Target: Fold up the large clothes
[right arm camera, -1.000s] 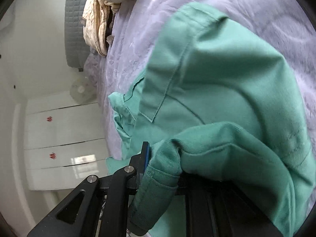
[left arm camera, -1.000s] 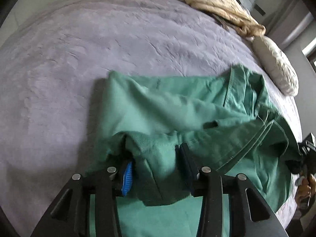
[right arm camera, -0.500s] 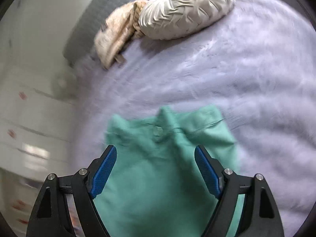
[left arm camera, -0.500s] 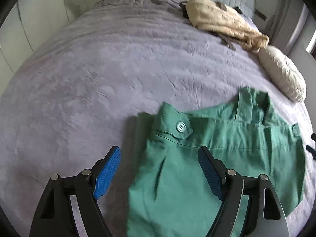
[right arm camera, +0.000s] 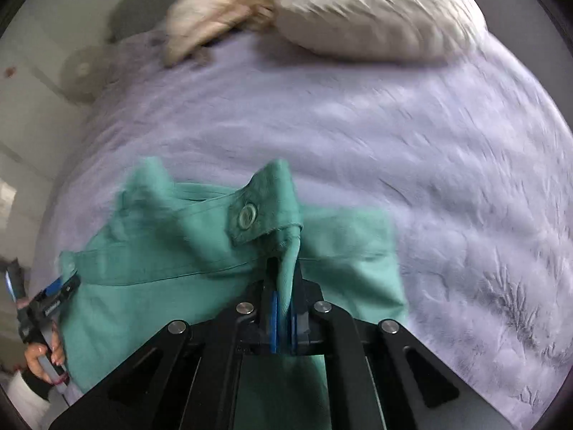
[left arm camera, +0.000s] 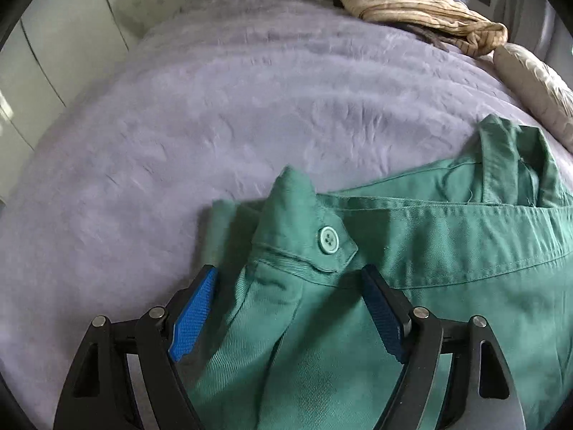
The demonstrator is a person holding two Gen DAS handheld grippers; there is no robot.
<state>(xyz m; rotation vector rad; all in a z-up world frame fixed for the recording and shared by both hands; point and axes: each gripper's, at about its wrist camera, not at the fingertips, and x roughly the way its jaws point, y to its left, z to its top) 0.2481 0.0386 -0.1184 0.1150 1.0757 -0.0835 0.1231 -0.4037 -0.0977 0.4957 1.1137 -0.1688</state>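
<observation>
A green garment (left arm camera: 412, 286) with a waistband lies folded on the lilac bedspread (left arm camera: 215, 107). My left gripper (left arm camera: 288, 276) hovers low over the garment's left corner, where a buttoned tab (left arm camera: 328, 240) sits. Its jaws are opening, and the cloth lies between the blue pads (left arm camera: 193, 315) without being pressed. In the right wrist view my right gripper (right arm camera: 283, 279) is shut on a narrow upright fold of the green garment (right arm camera: 161, 251), just below the other buttoned tab (right arm camera: 247, 215). The left gripper (right arm camera: 53, 294) and the hand holding it (right arm camera: 43, 354) show at that view's left edge.
A beige crumpled garment (left arm camera: 422, 3) and a white pillow (left arm camera: 537, 86) lie at the head of the bed, the pillow (right arm camera: 376, 14) blurred in the right wrist view. White wardrobe doors (left arm camera: 53, 53) stand beyond the bed's left side. A fan (right arm camera: 82, 71) stands by the wall.
A second ago both grippers held bunched green cloth. Both then let go and stood open over the laid garment. Now the right has shut on a fold, and the left has sunk closer.
</observation>
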